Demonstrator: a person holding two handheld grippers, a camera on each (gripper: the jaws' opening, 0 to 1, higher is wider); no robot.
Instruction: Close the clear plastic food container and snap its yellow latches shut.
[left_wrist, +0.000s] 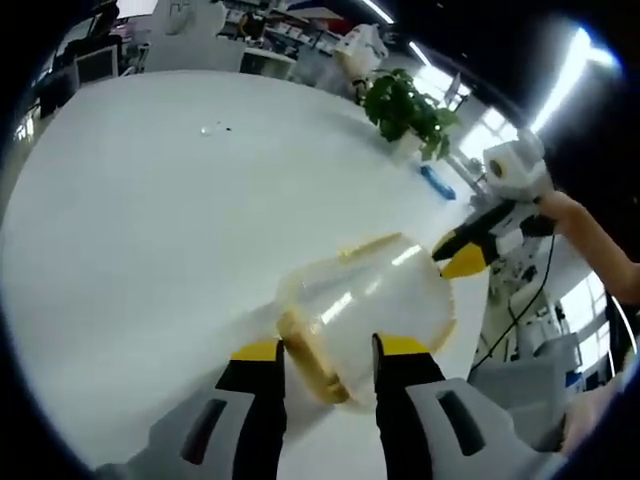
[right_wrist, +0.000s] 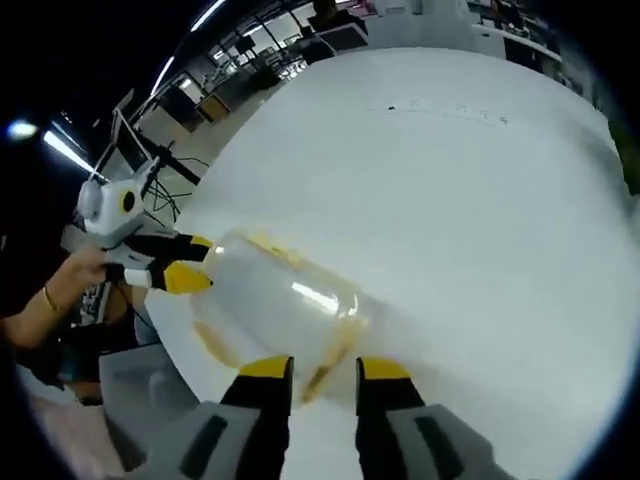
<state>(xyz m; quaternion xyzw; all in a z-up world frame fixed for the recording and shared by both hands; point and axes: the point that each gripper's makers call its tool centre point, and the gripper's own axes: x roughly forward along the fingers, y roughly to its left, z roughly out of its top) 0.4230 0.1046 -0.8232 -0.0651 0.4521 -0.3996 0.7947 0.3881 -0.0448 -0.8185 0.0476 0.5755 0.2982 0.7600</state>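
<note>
Evidently both grippers worked the container (left_wrist: 365, 315) near the worktop (left_wrist: 150, 230) edge: left gripper (left_wrist: 327, 350) jaws apart astride one latch (left_wrist: 310, 365), right gripper (right_wrist: 323, 368) likewise. Advised squeezing each latch squarely.

Table (left_wrist: 150, 220): white, wide.
Plant (left_wrist: 408, 108): green, leafy, at the table's far edge.
Blue object (left_wrist: 437, 182): on the table, near the plant.

left claw (left_wrist: 328, 352) jaws parted, right claw (right_wrist: 323, 375) jaws parted, both pointing forward
</note>
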